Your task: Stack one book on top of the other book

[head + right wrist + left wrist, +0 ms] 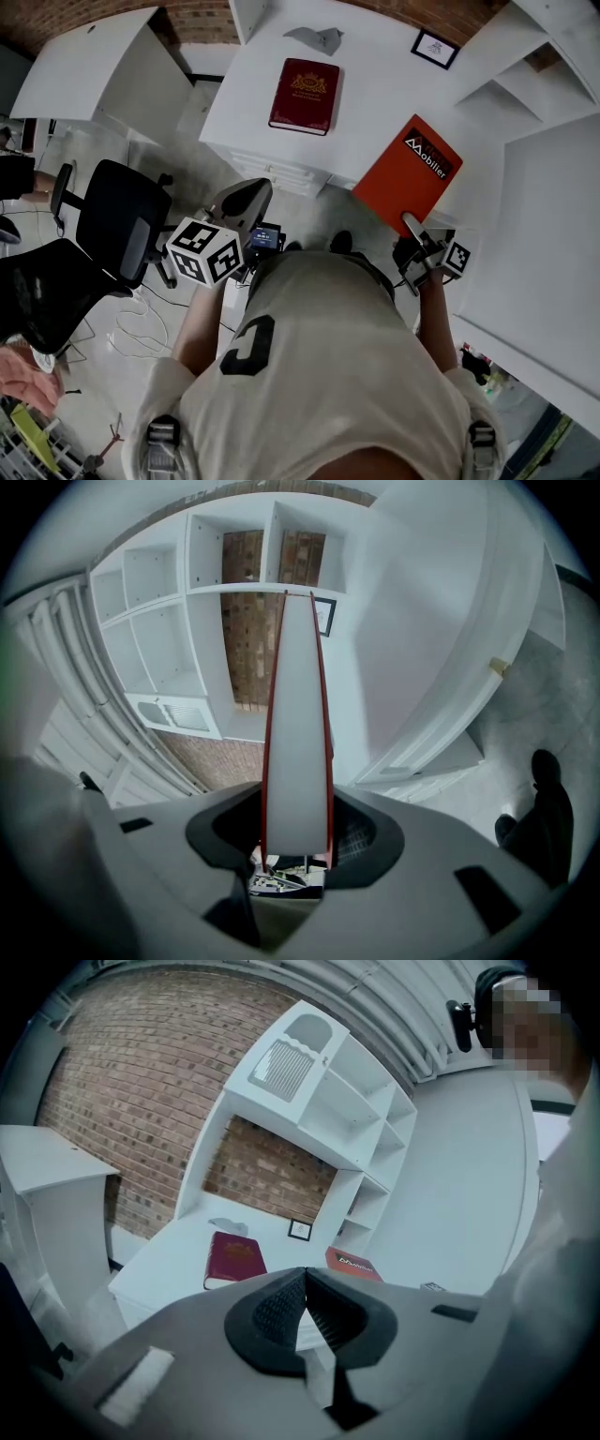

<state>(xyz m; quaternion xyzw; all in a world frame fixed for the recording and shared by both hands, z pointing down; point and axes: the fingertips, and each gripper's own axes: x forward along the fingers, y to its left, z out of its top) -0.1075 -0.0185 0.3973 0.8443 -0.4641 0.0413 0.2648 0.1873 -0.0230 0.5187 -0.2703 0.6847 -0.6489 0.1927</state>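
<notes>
A dark red book [304,96] with a gold crest lies flat on the white desk [375,103]; the left gripper view shows the same dark red book [233,1258] far ahead. My right gripper [419,246] is shut on the near edge of an orange book [409,172], held off the desk at its front right. In the right gripper view the orange book [297,724] runs edge-on between the jaws, white pages between red covers. My left gripper [246,208] hangs in front of the desk, its pads [281,1309] touching with nothing between them.
A small framed picture [435,48] and a crumpled grey thing [317,38] lie at the back of the desk. White shelves [525,75] rise at the right. Black office chairs [117,225] stand at the left, beside a second white desk [89,66].
</notes>
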